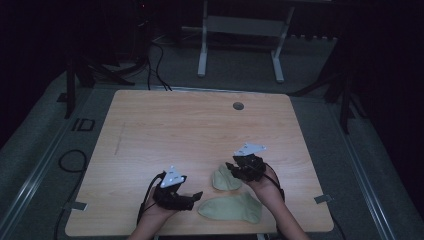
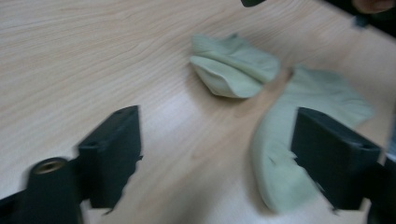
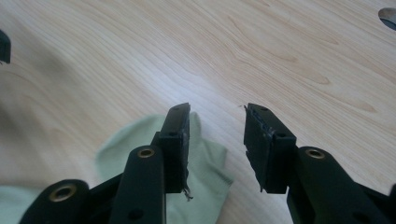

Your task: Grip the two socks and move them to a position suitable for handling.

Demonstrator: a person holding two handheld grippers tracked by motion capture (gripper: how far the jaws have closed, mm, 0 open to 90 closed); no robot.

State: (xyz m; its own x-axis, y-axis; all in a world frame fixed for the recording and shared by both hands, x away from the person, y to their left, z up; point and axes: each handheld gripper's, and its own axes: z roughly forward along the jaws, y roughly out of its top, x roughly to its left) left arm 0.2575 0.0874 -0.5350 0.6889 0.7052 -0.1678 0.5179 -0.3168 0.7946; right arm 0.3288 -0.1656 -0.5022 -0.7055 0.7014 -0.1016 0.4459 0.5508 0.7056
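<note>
Two pale green socks lie near the table's front edge. One is folded into a bunch (image 1: pixel 226 178) (image 2: pixel 233 65). The other lies flat (image 1: pixel 231 207) (image 2: pixel 299 121), just in front of it. My left gripper (image 1: pixel 194 199) (image 2: pixel 219 149) hovers left of the flat sock, its jaws open and wide apart with bare wood between them. My right gripper (image 1: pixel 232 169) (image 3: pixel 217 126) sits over the far edge of the bunched sock (image 3: pixel 205 163). It is open with nothing between its jaws, and the left jaw hangs above the cloth.
The wooden table (image 1: pixel 190 130) has a round grey cable hole (image 1: pixel 238 106) (image 3: pixel 387 16) near its far edge. Behind the table stands a white desk frame (image 1: pixel 240 35). Cables (image 1: pixel 70 160) trail on the floor at the left.
</note>
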